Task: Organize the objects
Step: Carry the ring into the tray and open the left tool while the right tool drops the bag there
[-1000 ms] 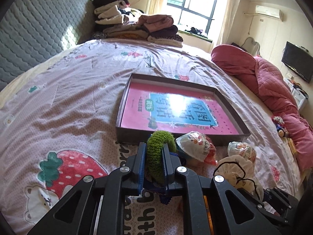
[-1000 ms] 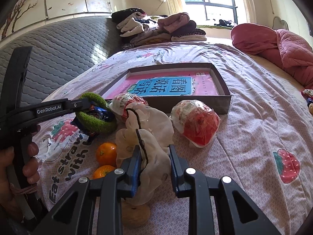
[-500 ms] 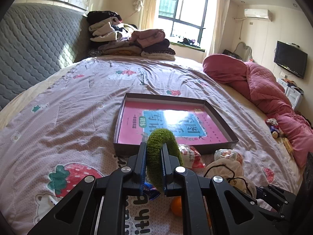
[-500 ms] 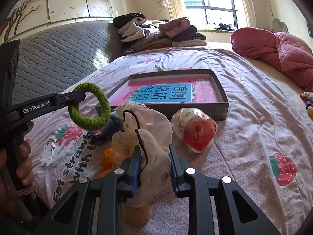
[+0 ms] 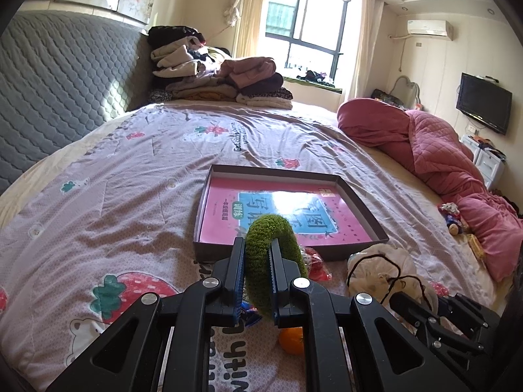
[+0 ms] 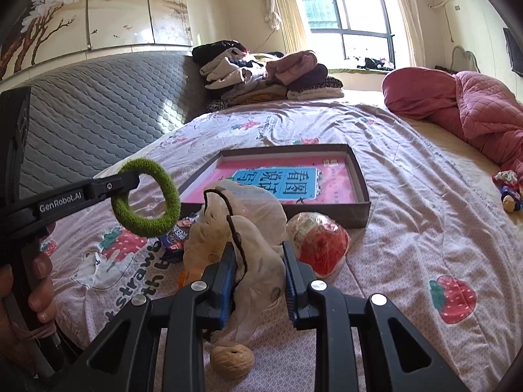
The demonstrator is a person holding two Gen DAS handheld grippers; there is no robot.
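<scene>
My left gripper (image 5: 256,245) is shut on a fuzzy green ring (image 5: 271,228), held in the air above the bedspread; the ring (image 6: 143,227) hangs clear in the right wrist view. My right gripper (image 6: 258,251) is shut on a cream plastic bag (image 6: 258,215) with a dark drawstring, lifted a little off the bed. Just beyond both stands a shallow dark box (image 5: 209,251) with a pink book (image 5: 222,215) lying flat in it. Below the grippers lie an orange (image 5: 291,339), a blue snack packet (image 6: 176,232), a red-and-white wrapped bundle (image 6: 320,238) and a twine ball (image 6: 232,359).
The bed has a strawberry-print cover. Folded clothes (image 5: 222,78) are piled at its far end by the grey headboard (image 5: 49,81). A pink quilt (image 5: 441,163) runs along the right side, with small toys (image 5: 452,219) beside it. A hand (image 6: 39,281) grips the left gripper's handle.
Both grippers have risen. The green ring came up off the bed and away from the blue packet. The cream bag lifted slightly in the right gripper.
</scene>
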